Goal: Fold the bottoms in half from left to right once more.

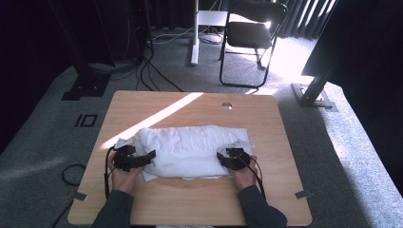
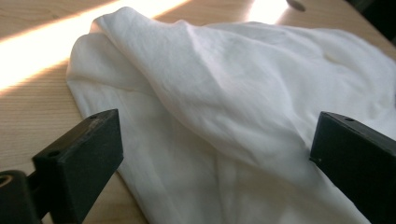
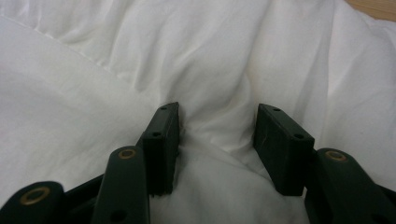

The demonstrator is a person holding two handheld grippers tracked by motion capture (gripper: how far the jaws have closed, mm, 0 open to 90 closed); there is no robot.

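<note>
A white cloth (image 1: 190, 142) lies folded in a rumpled oblong across the middle of the wooden table (image 1: 190, 199). My left gripper (image 1: 147, 156) is at its left end, jaws wide open. In the left gripper view the cloth (image 2: 224, 79) spreads between and beyond the left gripper (image 2: 215, 135), touching neither jaw. My right gripper (image 1: 223, 156) presses into the cloth's right end. In the right gripper view the right gripper (image 3: 217, 114) has its jaws half closed, and a puffed ridge of cloth (image 3: 93, 93) is bunched between them and touches both pads.
A strip of sunlight (image 1: 161, 114) crosses the table's far left part. A round cable hole (image 1: 227, 105) sits near the far edge. Beyond the table stand a black chair (image 1: 254, 33), a white desk leg (image 1: 195, 33) and floor cables (image 1: 157, 71).
</note>
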